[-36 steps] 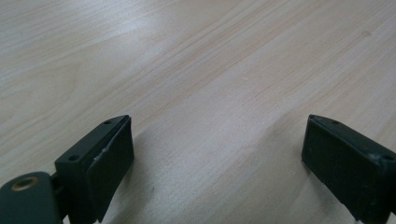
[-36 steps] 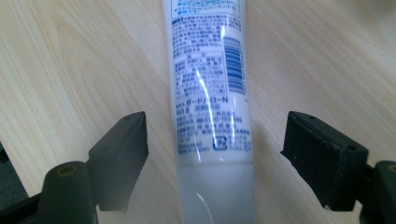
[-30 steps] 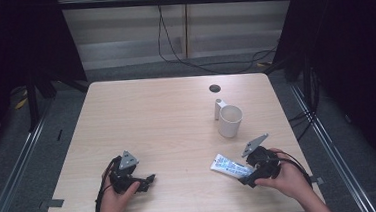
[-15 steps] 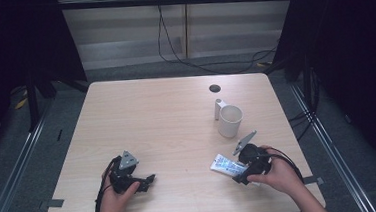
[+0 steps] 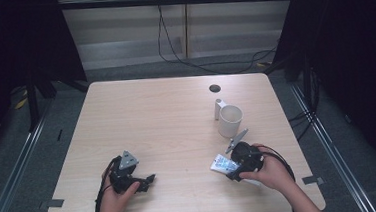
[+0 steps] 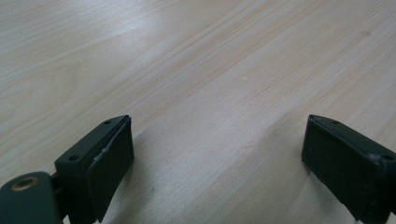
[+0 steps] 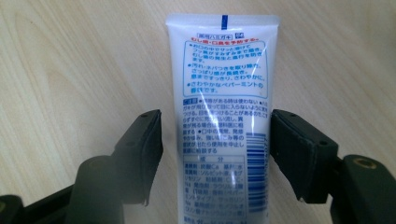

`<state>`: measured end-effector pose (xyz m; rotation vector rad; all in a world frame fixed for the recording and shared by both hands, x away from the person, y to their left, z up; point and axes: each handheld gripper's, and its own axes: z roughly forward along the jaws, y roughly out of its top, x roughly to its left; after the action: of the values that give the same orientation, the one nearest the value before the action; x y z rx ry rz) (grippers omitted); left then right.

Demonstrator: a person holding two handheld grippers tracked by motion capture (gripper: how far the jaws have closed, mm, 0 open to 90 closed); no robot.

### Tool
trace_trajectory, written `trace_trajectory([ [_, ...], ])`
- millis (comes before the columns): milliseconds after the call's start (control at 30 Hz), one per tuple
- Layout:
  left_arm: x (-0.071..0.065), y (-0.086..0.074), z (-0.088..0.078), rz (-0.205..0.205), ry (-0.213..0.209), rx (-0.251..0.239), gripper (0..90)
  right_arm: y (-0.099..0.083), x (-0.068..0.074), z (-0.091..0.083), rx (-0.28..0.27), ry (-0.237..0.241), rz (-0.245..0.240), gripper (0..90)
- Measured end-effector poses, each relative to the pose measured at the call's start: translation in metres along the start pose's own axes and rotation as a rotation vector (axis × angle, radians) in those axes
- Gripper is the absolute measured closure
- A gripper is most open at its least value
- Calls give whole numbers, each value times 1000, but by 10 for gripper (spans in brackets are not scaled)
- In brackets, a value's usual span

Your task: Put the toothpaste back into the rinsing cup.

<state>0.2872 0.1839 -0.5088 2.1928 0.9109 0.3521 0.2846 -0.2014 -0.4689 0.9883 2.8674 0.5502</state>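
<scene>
A white toothpaste tube (image 7: 222, 60) with blue and red print lies flat on the wooden table (image 5: 167, 117), near its front right (image 5: 222, 162). My right gripper (image 7: 215, 116) straddles the tube and its jaws have just been closing. The right-hand jaw sits at the tube's edge, while a narrow gap remains at the left-hand jaw. In the high view the right gripper (image 5: 235, 173) is low over the tube, held by a hand. My left gripper (image 6: 215, 135) rests near the front left (image 5: 148, 181), open, with bare wood between its jaws.
A white mug (image 5: 229, 120) stands just behind the right hand, with a small white upright object (image 5: 218, 106) beside it. A dark round hole (image 5: 215, 88) sits near the table's far edge. Black cables trail from both grippers.
The right gripper has slid a little left and down over the tube, and its jaws have narrowed around it. The left gripper has stayed put.
</scene>
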Motion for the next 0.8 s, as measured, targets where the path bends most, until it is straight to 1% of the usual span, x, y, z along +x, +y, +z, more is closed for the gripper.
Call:
trace_trajectory([
  [100,0,0,0,1,1,0,90,2,-1,2,-8,3,7,367],
  [133,0,0,0,1,1,0,90,3,0,3,-6,-3,17,375],
  [167,0,0,0,0,1,0,90,3,-1,4,-3,-11,8,389],
  [233,0,0,0,0,1,0,90,5,-1,6,3,-16,16,406],
  [300,0,0,0,0,1,0,90,6,-1,6,8,-15,25,413],
  [333,0,0,0,1,1,0,90,6,-1,6,10,-17,41,424],
  [367,0,0,0,0,0,0,90,7,0,5,8,-24,42,506],
  [433,0,0,0,0,0,0,90,6,-1,1,-8,-21,55,600],
  [467,0,0,0,0,1,0,90,6,-1,-2,-14,-18,58,637],
  [500,0,0,0,1,1,0,90,6,0,-4,-16,-18,52,651],
  [667,0,0,0,0,0,0,90,3,2,-7,-27,-16,46,669],
  [800,0,0,0,-1,1,-1,90,2,1,-13,-89,-15,45,669],
])
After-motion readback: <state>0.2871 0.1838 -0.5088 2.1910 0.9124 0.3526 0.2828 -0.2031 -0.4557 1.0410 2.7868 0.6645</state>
